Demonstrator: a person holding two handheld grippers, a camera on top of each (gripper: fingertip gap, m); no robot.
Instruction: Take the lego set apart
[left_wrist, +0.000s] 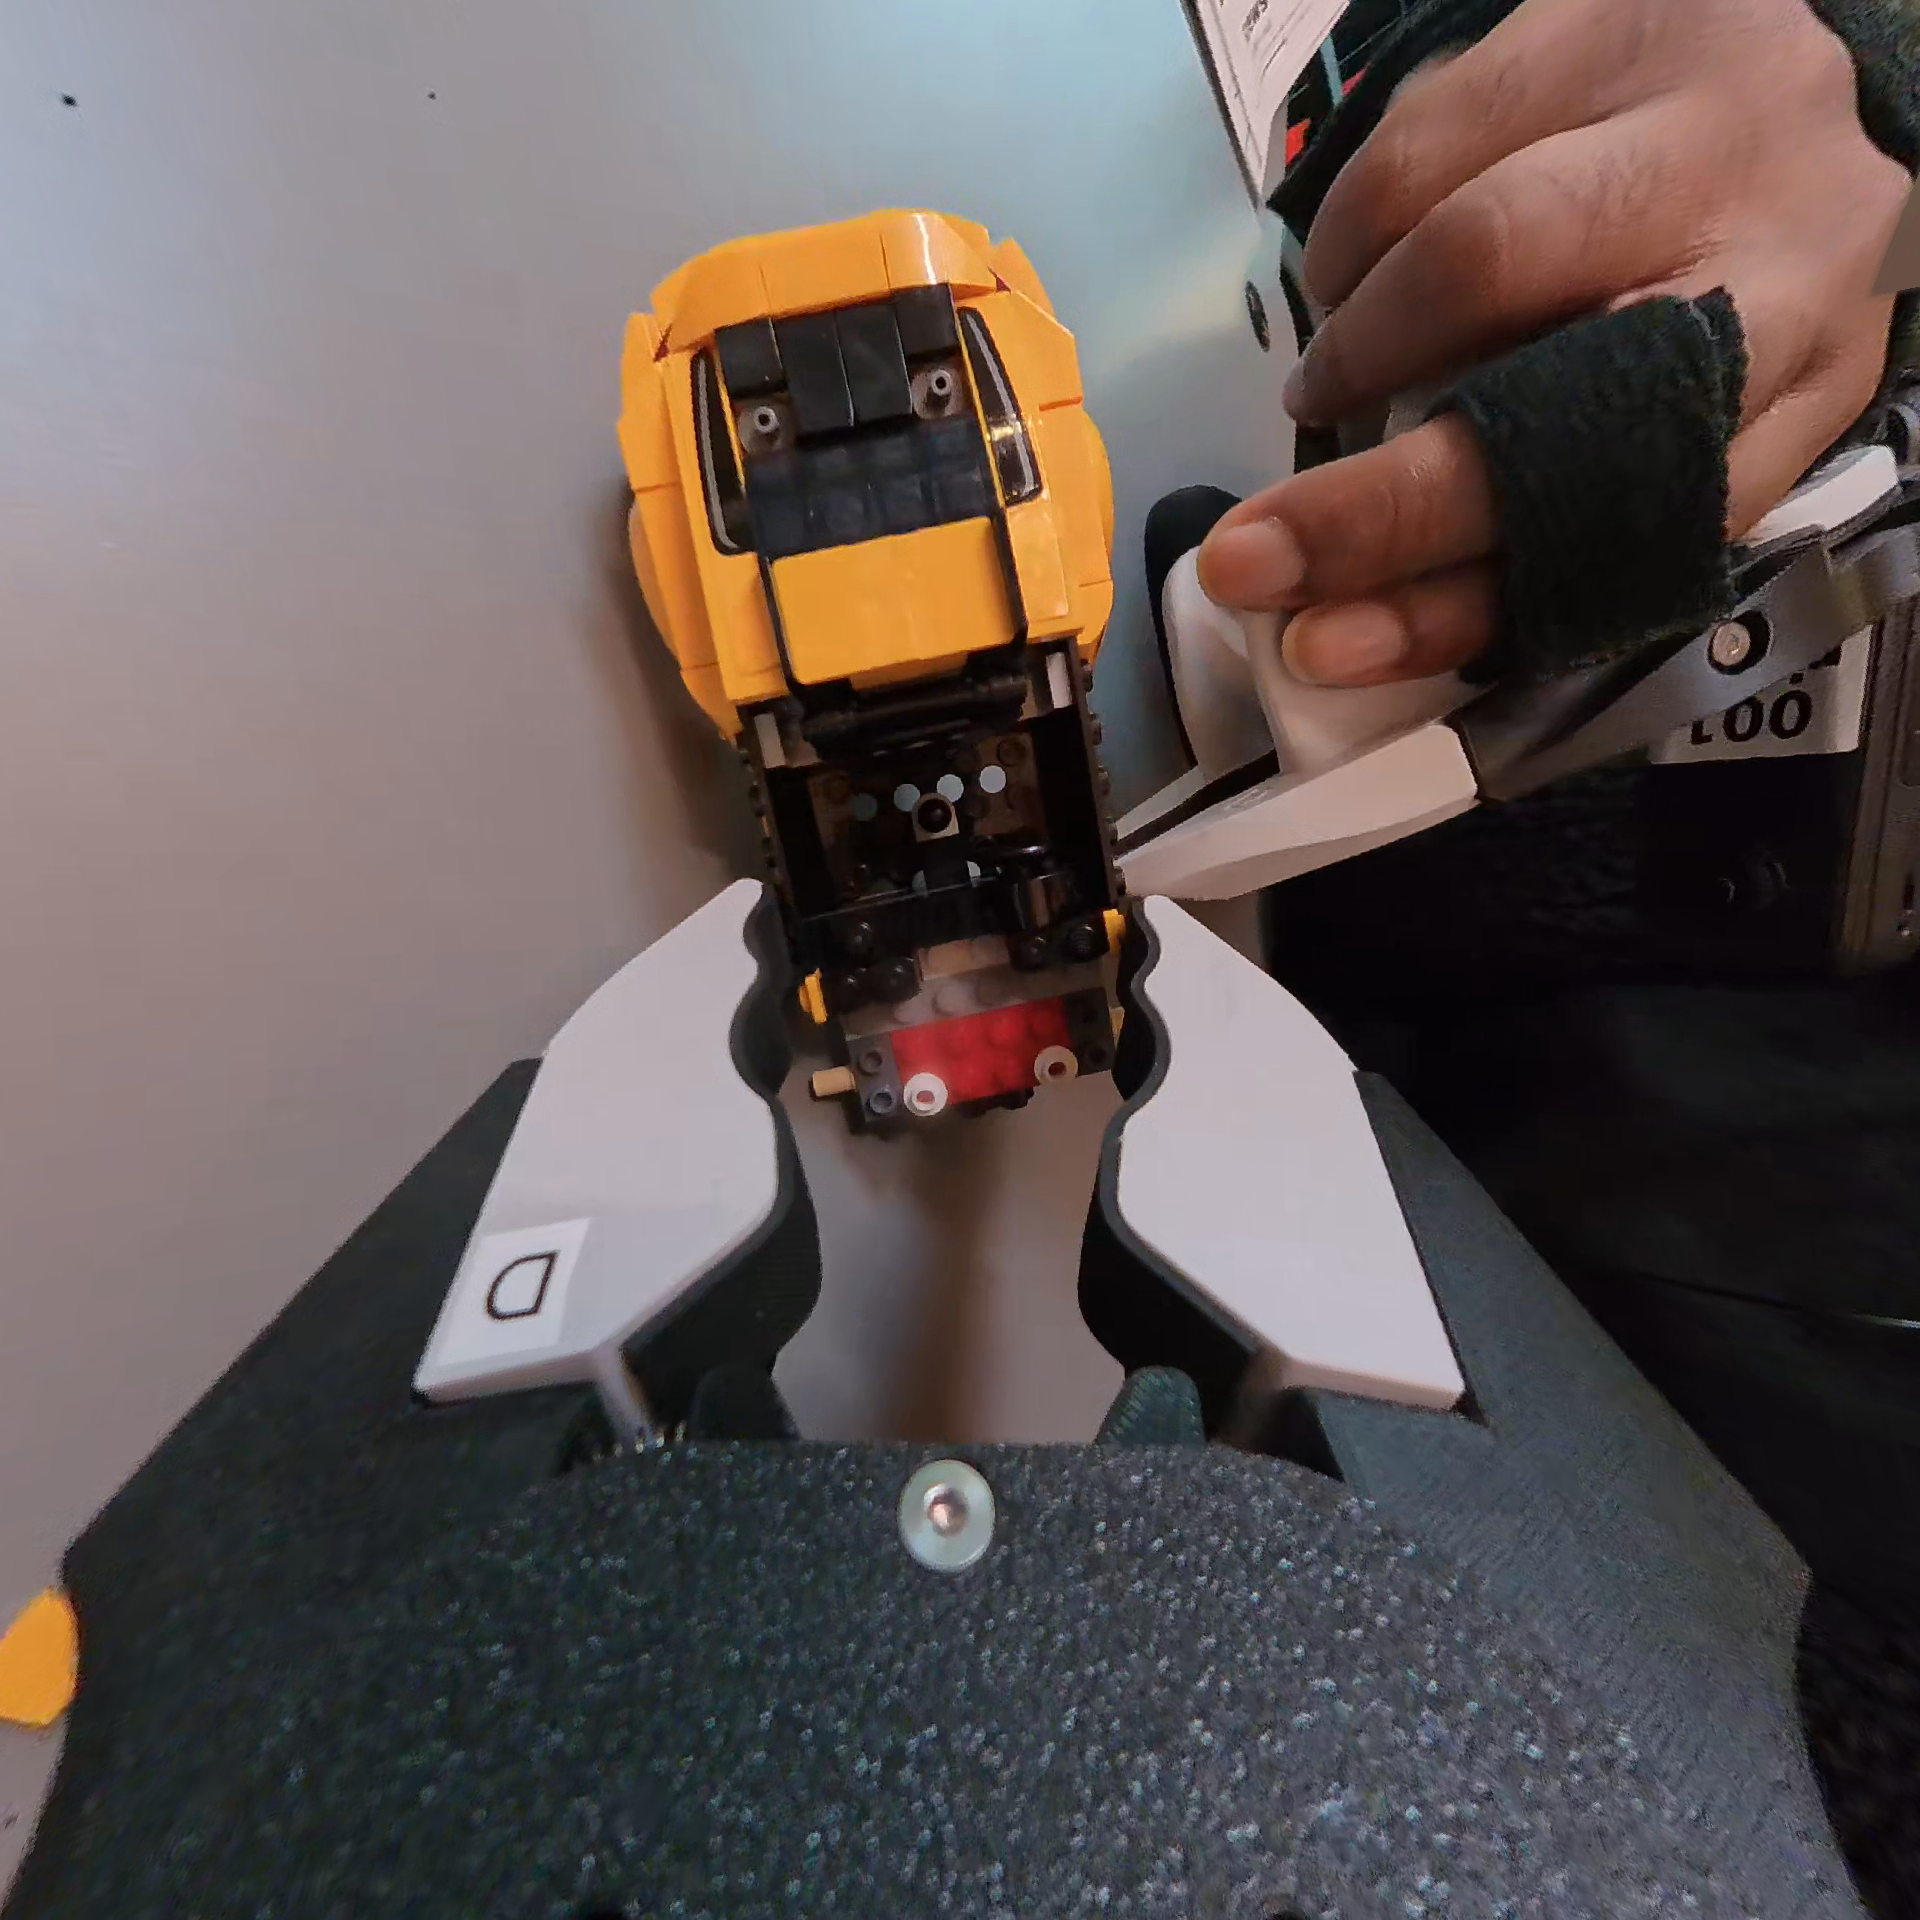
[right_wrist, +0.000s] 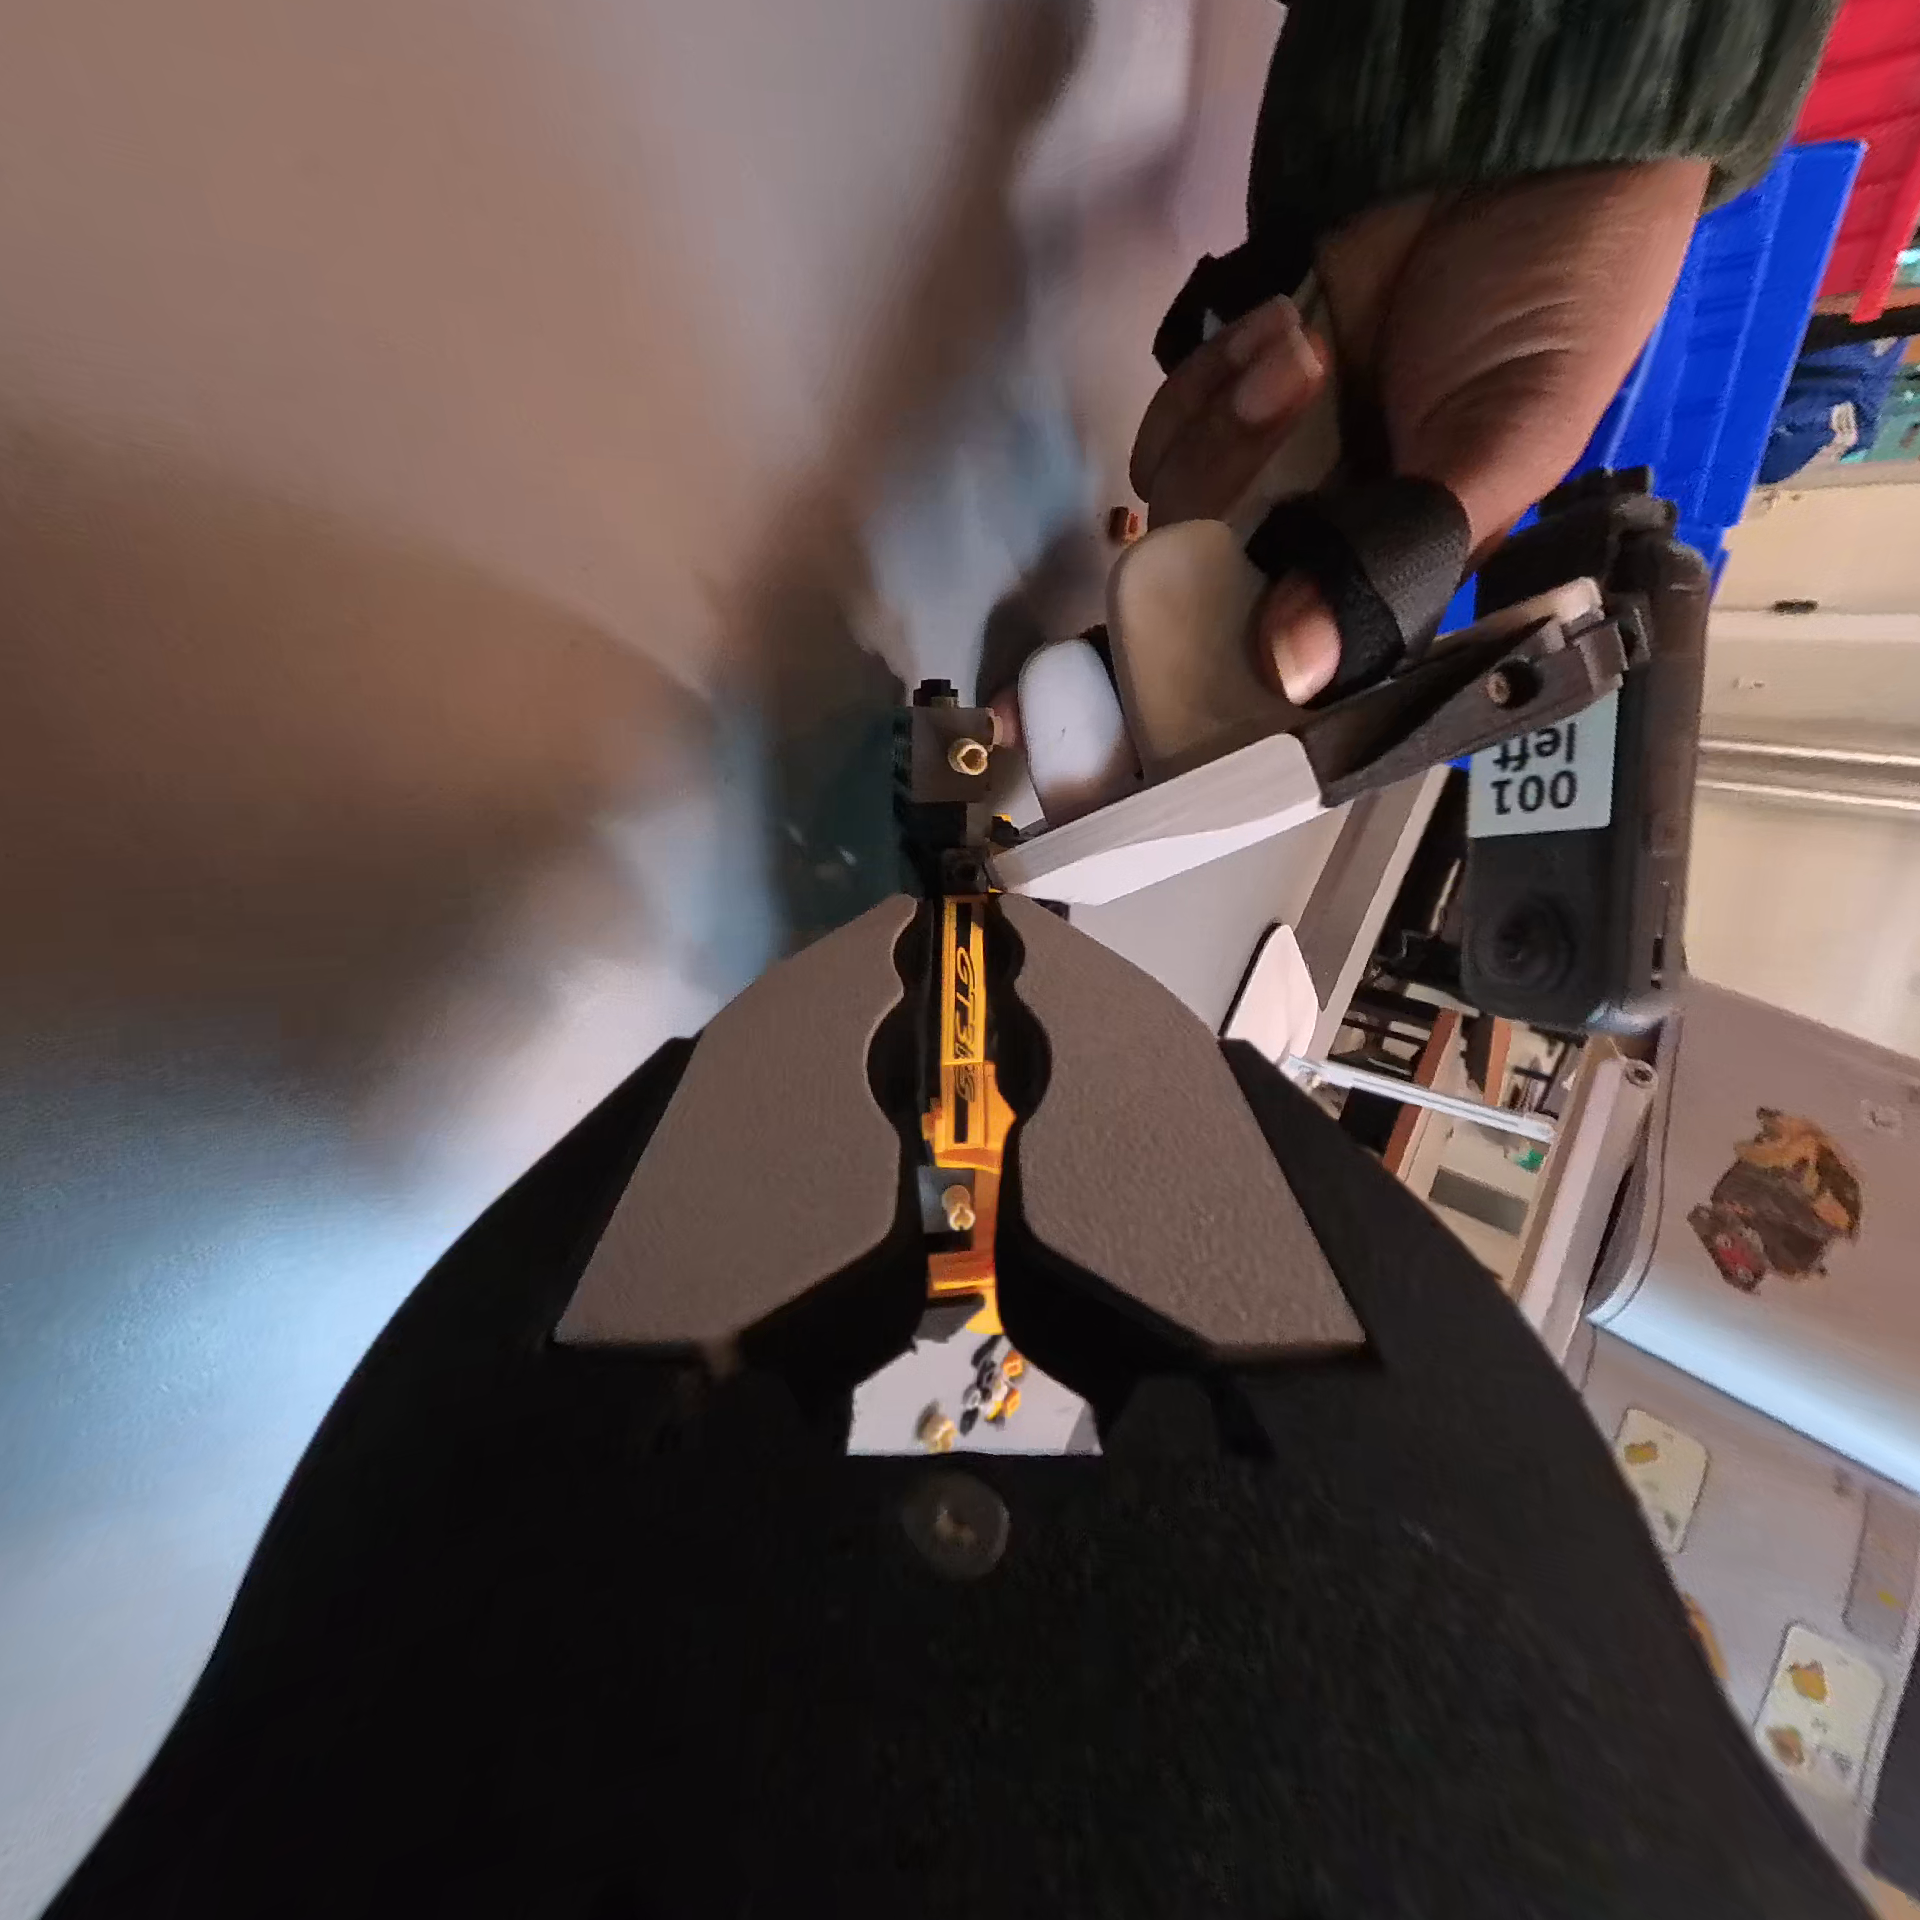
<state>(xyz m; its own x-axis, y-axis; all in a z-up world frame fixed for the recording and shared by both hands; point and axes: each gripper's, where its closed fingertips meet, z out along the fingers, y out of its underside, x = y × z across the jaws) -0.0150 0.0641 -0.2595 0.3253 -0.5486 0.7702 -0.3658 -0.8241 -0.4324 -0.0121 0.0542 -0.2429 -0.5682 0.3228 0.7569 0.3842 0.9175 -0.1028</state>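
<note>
While the yellow lego car (left_wrist: 873, 582) lies on the grey table (left_wrist: 312, 623) with its long axis running straight ahead of me, my left gripper (left_wrist: 945, 997) clamps its stripped black end. My right gripper (right_wrist: 961, 1049) pinches a yellow side panel (right_wrist: 964, 1081) at that end's right flank. Open table lies to the car's left; my judgement: pull rightward.
</note>
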